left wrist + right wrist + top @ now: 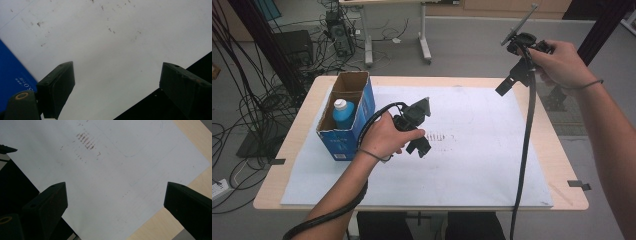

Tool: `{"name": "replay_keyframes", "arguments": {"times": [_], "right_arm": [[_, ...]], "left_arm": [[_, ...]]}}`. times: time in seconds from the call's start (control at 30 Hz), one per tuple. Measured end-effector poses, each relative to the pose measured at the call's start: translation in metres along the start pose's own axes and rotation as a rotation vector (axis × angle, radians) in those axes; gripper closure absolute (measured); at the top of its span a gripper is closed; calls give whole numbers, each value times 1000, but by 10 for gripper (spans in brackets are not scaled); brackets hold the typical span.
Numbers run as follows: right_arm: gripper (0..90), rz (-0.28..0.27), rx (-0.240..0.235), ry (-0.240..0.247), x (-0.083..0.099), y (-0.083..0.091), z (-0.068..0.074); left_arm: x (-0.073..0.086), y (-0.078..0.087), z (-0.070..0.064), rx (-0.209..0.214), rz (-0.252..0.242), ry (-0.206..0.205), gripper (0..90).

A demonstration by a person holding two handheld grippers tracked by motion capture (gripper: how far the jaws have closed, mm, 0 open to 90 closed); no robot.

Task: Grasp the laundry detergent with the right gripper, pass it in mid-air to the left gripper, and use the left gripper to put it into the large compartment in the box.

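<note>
I have both tools free: the left gripper (pixel 419 142) hangs low over the white paper sheet (pixel 472 150) just beside the open blue cardboard box (pixel 343 142), its jaws spread wide with nothing between them, and the right gripper (pixel 508 82) is held high above the far right corner of the light wooden table (pixel 569 170), jaws likewise parted and empty. The thing I am closest to is the blue plastic bottle with a white cap (pixel 343 112), which stands upright inside the box, at the end nearer me; the far part of the box looks empty, though its floor is hidden from me. In the left gripper view I see a slice of the box's blue wall (pixel 12 80) close beside one jaw. My worry from here is that wall: if I swing the left gripper across at this height, I judge it would shove or tip the light box instead of clearing the rim. Going in from above, a jaw could catch the raised flaps, or pinch the round cap off-centre and let the bottle slip. The trailing cable near my left forearm could also drag on the box.
</note>
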State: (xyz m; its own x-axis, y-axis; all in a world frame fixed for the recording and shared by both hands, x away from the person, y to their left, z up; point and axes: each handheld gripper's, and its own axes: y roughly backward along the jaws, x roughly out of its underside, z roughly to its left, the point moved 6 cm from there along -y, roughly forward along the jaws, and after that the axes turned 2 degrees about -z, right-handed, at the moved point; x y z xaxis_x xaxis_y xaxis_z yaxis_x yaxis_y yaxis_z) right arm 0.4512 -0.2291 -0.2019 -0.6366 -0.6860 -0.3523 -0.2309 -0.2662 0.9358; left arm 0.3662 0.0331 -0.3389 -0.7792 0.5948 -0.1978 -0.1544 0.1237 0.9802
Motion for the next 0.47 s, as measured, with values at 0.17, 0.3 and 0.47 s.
{"name": "replay_keyframes", "arguments": {"times": [0.17, 0.3, 0.47], "right_arm": [[51, -2, 0, -2, 1, -1, 1], [51, -1, -1, 0, 2, -1, 2], [52, -17, -5, -4, 6, -1, 3]], "left_arm": [[1, 1, 0, -3, -3, 4, 133], [3, 1, -1, -2, 1, 4, 134], [4, -2, -4, 0, 4, 3, 134]]}}
